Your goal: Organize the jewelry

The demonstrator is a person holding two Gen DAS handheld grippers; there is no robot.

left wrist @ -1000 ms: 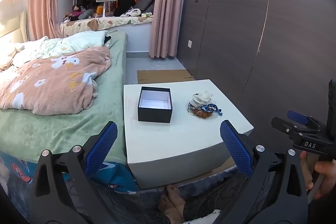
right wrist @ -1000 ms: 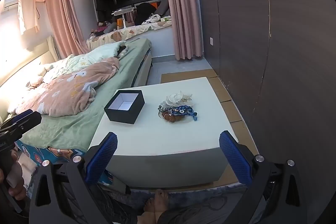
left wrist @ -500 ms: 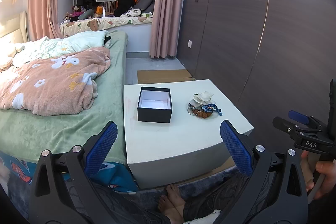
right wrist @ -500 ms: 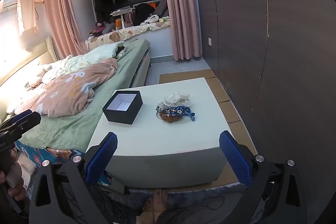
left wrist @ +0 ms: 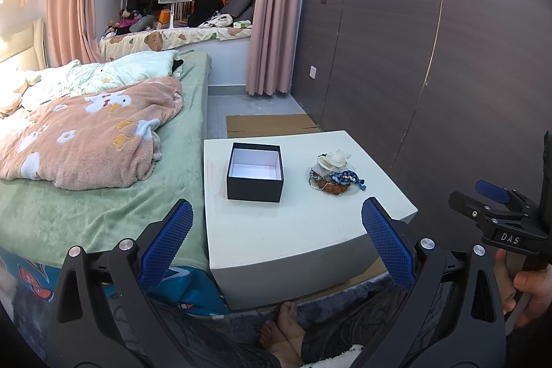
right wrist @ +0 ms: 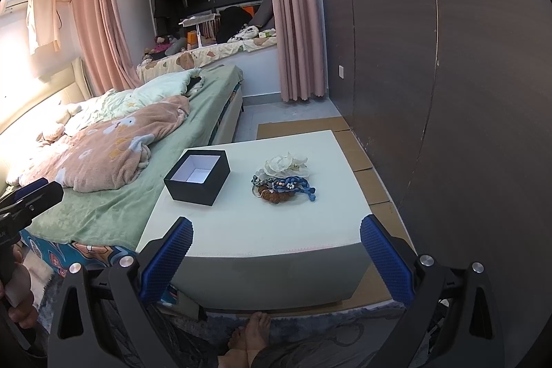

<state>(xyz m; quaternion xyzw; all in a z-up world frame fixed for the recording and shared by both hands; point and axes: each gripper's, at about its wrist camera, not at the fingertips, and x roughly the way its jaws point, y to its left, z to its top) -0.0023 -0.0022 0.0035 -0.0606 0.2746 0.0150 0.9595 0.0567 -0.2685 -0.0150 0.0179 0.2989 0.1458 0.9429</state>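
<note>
Left wrist view: left claw (left wrist: 276,244), released, blue pads spread wide and holding nothing, held short of the near edge of the white desk (left wrist: 303,230). On the desk: one black box (left wrist: 254,176), lid off, white interior showing nothing inside; to its right, well apart from it, one jewelry pile (left wrist: 336,176) of a pale flower-like piece, blue cord, brown beads and a thin chain, tangled together. Bed (left wrist: 103,195) alongside the desk on the left. Right claw (left wrist: 493,206) entered at the far right edge, held by a hand; only its side shows here. Right wrist view: right claw (right wrist: 276,250), released, pads wide apart, nothing between them, also short of the desk (right wrist: 258,230). Black box (right wrist: 197,176) left of centre; jewelry pile (right wrist: 284,178) roughly ahead, clear of the box. Step in hand, by judgement: the start, approach not yet made, all jewelry outside the box. Next move calls for advancing one claw over the pile, likely the right, and closing on a single strand, since the pieces overlap and may lift together.
</note>
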